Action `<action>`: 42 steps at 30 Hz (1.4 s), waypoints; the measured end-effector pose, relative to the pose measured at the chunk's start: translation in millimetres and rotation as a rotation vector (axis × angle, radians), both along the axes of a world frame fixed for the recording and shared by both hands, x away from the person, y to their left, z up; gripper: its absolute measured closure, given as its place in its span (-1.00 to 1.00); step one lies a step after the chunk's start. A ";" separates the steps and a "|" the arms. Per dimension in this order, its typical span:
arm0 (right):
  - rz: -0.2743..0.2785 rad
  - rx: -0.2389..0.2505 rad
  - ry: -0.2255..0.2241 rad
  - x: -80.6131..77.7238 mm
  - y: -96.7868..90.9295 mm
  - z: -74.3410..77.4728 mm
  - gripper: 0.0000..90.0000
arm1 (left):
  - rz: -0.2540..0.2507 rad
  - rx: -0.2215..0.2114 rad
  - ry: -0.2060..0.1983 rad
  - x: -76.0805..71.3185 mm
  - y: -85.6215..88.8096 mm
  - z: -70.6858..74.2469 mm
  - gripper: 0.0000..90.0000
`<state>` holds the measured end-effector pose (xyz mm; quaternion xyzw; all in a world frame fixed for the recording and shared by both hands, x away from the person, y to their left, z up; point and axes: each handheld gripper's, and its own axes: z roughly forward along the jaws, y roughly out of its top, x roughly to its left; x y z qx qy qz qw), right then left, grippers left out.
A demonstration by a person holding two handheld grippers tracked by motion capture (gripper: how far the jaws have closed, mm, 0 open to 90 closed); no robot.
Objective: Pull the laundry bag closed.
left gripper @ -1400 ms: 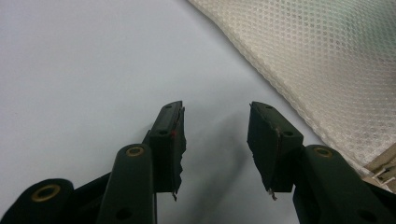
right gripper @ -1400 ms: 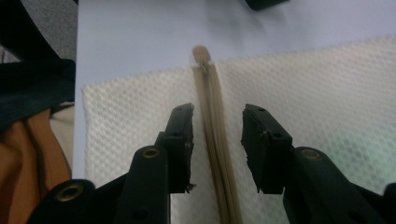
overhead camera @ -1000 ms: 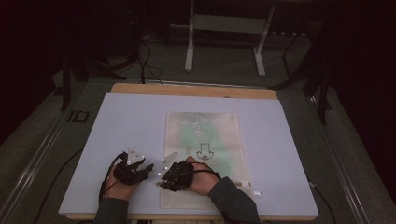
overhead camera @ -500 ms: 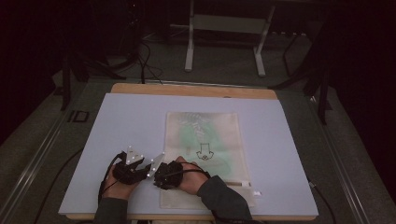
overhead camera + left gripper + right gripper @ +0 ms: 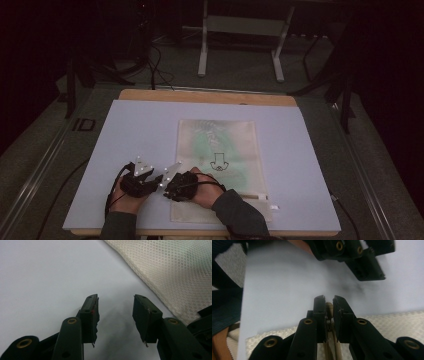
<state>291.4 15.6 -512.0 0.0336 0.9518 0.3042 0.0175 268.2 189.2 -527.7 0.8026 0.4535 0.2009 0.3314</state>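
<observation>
A cream mesh bag (image 5: 220,145) with a green garment inside lies flat on the white table (image 5: 140,130). In the right gripper view my right gripper (image 5: 329,300) is shut on a small beige zipper pull (image 5: 329,308) at the edge of the mesh bag (image 5: 387,317). From above, the right gripper (image 5: 169,186) sits at the bag's near left corner. My left gripper (image 5: 115,300) is open just above the bare table, nothing between its jaws, with the mesh bag (image 5: 170,270) to its right. The left gripper (image 5: 152,177) almost touches the right one.
The table's front edge (image 5: 200,231) runs close behind both hands. A zipper line (image 5: 250,196) follows the bag's near edge to the right of my right sleeve. Beyond the table stand a metal frame (image 5: 240,30) and loose cables on the dark floor.
My right gripper has slid left along the bag's near edge, ending right beside the left gripper. The left gripper has hardly shifted.
</observation>
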 end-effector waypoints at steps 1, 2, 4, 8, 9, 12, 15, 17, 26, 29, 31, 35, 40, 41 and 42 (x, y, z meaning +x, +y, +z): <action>-0.001 0.018 0.001 -0.4 -2.9 2.0 0.81 | -0.001 0.002 0.000 0.0 -0.1 0.0 0.23; 0.006 0.029 0.003 -0.6 -4.7 3.1 0.81 | -0.002 0.001 0.000 -0.1 -0.5 -0.1 0.23; 0.011 0.038 0.001 -0.5 -9.4 5.0 0.91 | -0.004 0.000 -0.002 -0.2 -1.1 -0.2 0.23; 0.003 0.031 0.002 -0.5 -17.7 4.4 0.92 | -0.004 0.000 0.001 -0.3 -1.8 -0.3 0.23; -0.004 0.037 0.013 0.4 -18.5 4.1 0.86 | -0.004 0.001 0.001 -0.1 -1.9 -0.3 0.23; 0.005 0.031 0.016 0.3 -14.2 4.0 0.76 | -0.004 0.001 0.001 -0.2 -2.0 -0.2 0.23; 0.018 -0.010 -0.013 -1.6 0.0 1.1 0.65 | -0.002 -0.001 0.002 -0.1 -1.0 -0.3 0.23; 0.026 -0.029 -0.015 -2.8 5.5 -2.7 0.62 | -0.002 0.001 0.000 -0.3 -0.3 0.1 0.23; 0.001 -0.004 -0.031 -1.5 5.9 -2.1 0.80 | 0.000 -0.002 0.000 -0.2 0.0 0.2 0.22; -0.008 0.034 -0.026 -2.2 -0.2 4.2 0.80 | 0.002 -0.004 -0.001 -0.2 0.4 0.1 0.22; -0.009 0.055 -0.027 -2.0 -6.4 8.3 0.80 | 0.001 -0.003 -0.001 -0.2 0.3 0.0 0.22; -0.005 0.077 -0.027 -2.8 -18.8 9.0 0.80 | -0.001 0.000 -0.002 -0.6 -0.4 0.3 0.22; -0.014 0.069 -0.008 -2.0 -31.5 5.2 0.80 | -0.006 -0.006 0.000 -0.7 -1.9 0.3 0.23; -0.017 0.060 -0.001 -1.0 -33.8 2.3 0.79 | -0.008 -0.006 0.001 -0.9 -2.5 0.3 0.23; -0.017 0.060 -0.001 -1.0 -33.8 2.3 0.79 | -0.013 -0.007 0.001 -1.1 -3.0 0.4 0.23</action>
